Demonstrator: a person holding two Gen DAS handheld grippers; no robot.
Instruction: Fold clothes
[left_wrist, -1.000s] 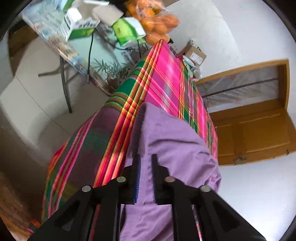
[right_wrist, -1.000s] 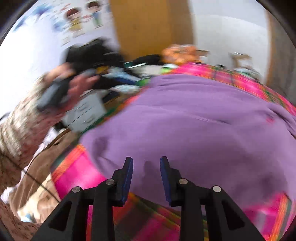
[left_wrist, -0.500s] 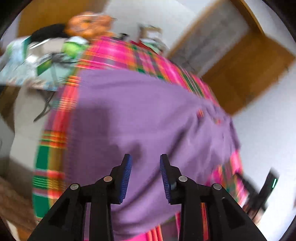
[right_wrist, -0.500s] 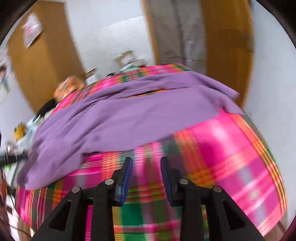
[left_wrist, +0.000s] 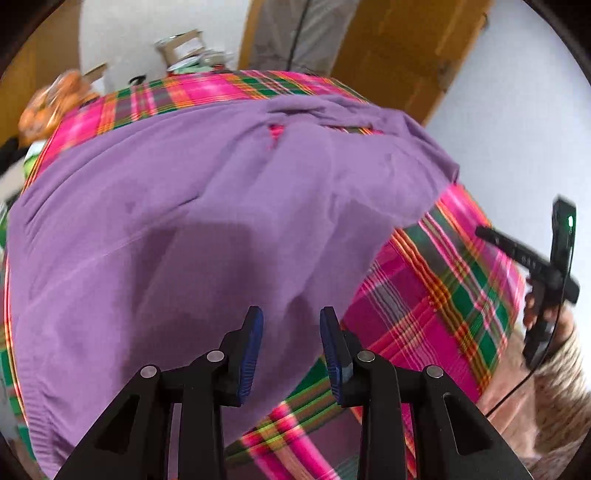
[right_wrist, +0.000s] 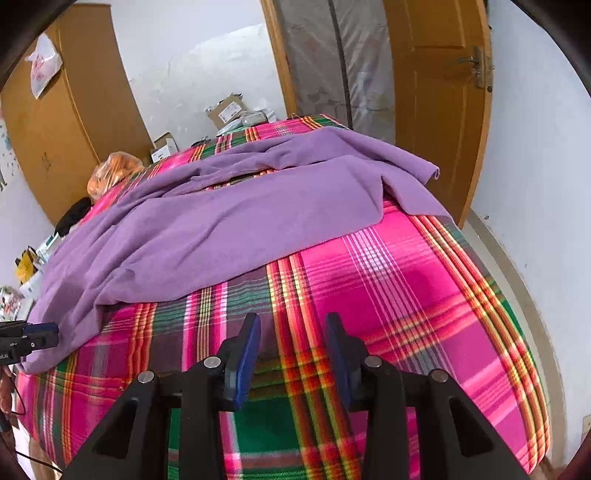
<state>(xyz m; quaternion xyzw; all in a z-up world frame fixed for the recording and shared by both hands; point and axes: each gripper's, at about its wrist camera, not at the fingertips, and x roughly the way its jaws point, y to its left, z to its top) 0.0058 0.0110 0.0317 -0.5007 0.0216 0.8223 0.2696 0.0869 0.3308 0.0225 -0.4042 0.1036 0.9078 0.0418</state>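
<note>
Left hand-held gripper (left_wrist: 291, 345) hangs over the near part of a purple garment (left_wrist: 207, 229), jaws spread w/ a clear gap, blue pads (left_wrist: 252, 347) pinching nothing; cloth shows beneath the gap, but whether the tips touch it can't be told. Right hand-held gripper (right_wrist: 293, 349) is also spread & empty, over bare plaid cloth (right_wrist: 388, 295), just beside the garment's near edge, not over it.

Garment (right_wrist: 221, 221) lies spread flat across the worktop, covering most of its left & middle in the right wrist view. One side is folded over itself, w/ a loose flap (right_wrist: 410, 173) reaching toward the far right corner near the door. A slit in the folds shows a bit of plaid through it. Near left end of the garment droops toward the worktop edge.

Plaid cloth is pink, green & orange, draped over the worktop on all visible sides.

Left wrist view, right edge: the person's other hand (left_wrist: 535, 310) in a patterned sleeve (left_wrist: 561, 373), gripping the black handle of the right unit, green light lit on it.

Far end of worktop: bag of orange fruit (right_wrist: 114, 171), cardboard boxes (right_wrist: 229, 109). Behind: wooden door (right_wrist: 439, 92), white wall, wooden cabinet (right_wrist: 62, 122) at left.
</note>
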